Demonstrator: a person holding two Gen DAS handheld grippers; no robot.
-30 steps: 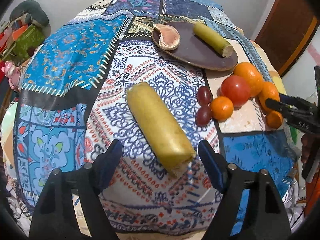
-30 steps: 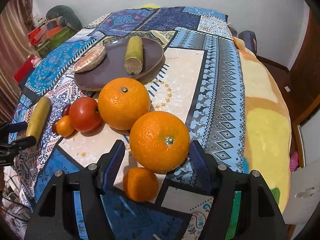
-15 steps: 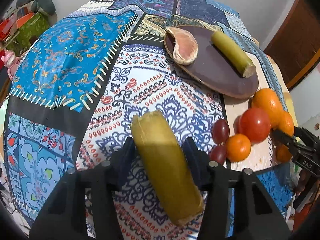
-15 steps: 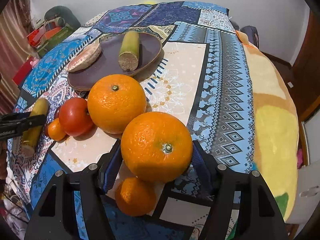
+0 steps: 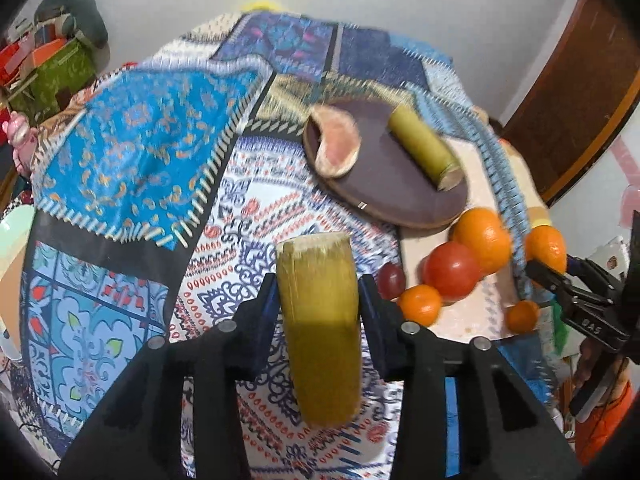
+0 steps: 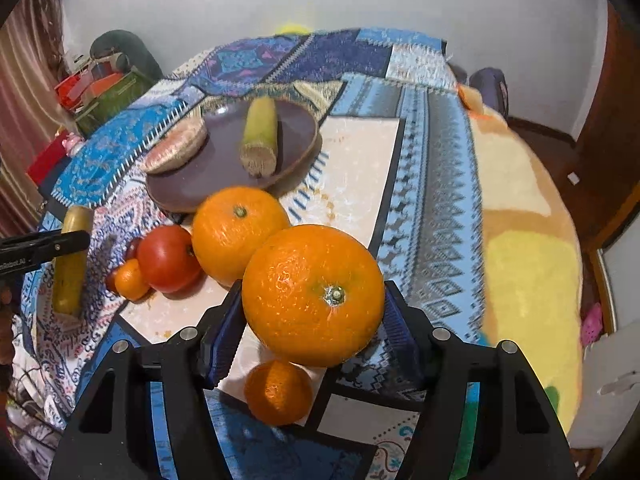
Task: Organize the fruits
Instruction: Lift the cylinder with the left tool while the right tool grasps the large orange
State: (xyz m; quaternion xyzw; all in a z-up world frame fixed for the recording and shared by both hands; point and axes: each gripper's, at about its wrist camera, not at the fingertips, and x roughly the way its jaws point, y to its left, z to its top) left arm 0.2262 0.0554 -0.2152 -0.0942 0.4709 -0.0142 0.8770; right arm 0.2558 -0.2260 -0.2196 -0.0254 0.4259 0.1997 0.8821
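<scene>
My left gripper (image 5: 318,284) holds a yellow-green sugarcane piece (image 5: 320,360) clear of the patterned cloth. Its jaws are closing and the pads press on both sides of the stalk. My right gripper (image 6: 314,300) is shut on a large orange (image 6: 312,272), lifted above a small tangerine (image 6: 278,392). A brown plate (image 6: 208,184) further back carries a pomelo segment (image 6: 176,148) and a second cane piece (image 6: 260,140). Before the plate lie another orange (image 6: 238,232), a tomato (image 6: 168,258), a small tangerine (image 6: 130,280) and dark grapes (image 5: 390,276).
The table under the patchwork cloth (image 5: 140,160) falls away at its left and near edges. Boxes and clutter (image 5: 48,68) stand beyond the far left corner. A wooden door (image 5: 580,112) is at the right. A person's hand (image 5: 596,364) holds the right gripper.
The left jaws came together around the cane piece and lifted it off the cloth. The right gripper raised the large orange slightly; the small tangerine now shows below it.
</scene>
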